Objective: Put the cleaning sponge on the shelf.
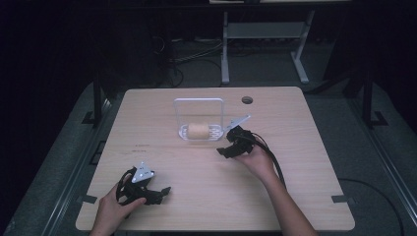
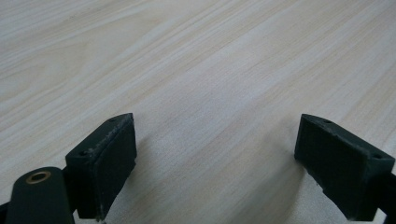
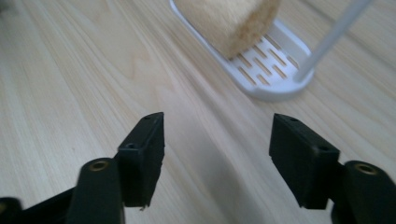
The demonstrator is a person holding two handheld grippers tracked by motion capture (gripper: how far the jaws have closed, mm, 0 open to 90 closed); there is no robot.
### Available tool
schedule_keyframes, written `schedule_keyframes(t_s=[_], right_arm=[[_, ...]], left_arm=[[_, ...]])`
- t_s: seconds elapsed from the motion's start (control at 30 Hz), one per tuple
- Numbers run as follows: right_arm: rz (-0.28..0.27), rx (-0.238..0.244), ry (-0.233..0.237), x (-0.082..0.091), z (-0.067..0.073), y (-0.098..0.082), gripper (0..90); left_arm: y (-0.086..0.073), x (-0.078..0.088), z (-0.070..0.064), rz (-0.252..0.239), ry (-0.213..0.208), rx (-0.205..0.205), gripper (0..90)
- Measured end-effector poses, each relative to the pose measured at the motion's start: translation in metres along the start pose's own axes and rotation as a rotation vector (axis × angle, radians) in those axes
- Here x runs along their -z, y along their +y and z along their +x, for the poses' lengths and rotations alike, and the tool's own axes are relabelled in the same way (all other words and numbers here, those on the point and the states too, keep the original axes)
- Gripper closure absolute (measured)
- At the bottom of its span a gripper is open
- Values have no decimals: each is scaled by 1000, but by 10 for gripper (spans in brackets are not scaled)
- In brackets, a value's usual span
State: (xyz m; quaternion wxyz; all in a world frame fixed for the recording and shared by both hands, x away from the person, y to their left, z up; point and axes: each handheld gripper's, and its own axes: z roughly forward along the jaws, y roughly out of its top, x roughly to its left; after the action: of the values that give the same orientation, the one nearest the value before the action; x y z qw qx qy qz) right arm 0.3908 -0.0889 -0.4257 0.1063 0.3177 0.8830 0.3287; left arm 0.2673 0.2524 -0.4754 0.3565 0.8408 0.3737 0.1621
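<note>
We see a pale wood-grain worktop (image 1: pixel 206 196) with fine streaks. On it sits a white slotted tray (image 3: pixel 275 70) with a clear frame, holding a tan, speckled sponge roll (image 3: pixel 233 21). Near the tray, the right gripper (image 3: pixel 217 154) is black with brass-coloured rivets; the left gripper (image 2: pixel 215 163) matches.

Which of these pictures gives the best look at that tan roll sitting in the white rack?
The high view: it shows the whole tan roll lying in the white rack. The right gripper view is closer but crops the roll's top. The left gripper view looks at bare table.
</note>
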Motion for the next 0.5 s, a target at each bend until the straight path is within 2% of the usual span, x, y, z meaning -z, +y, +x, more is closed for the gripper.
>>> schedule_keyframes(t_s=[0.17,0.5], right_arm=[[-15,-24,-12,10,-2,-15,261],[-55,-79,-60,39,-3,-54,195]], left_arm=[[0,0,0,-2,-1,2,121],[0,0,0,-5,1,2,121]])
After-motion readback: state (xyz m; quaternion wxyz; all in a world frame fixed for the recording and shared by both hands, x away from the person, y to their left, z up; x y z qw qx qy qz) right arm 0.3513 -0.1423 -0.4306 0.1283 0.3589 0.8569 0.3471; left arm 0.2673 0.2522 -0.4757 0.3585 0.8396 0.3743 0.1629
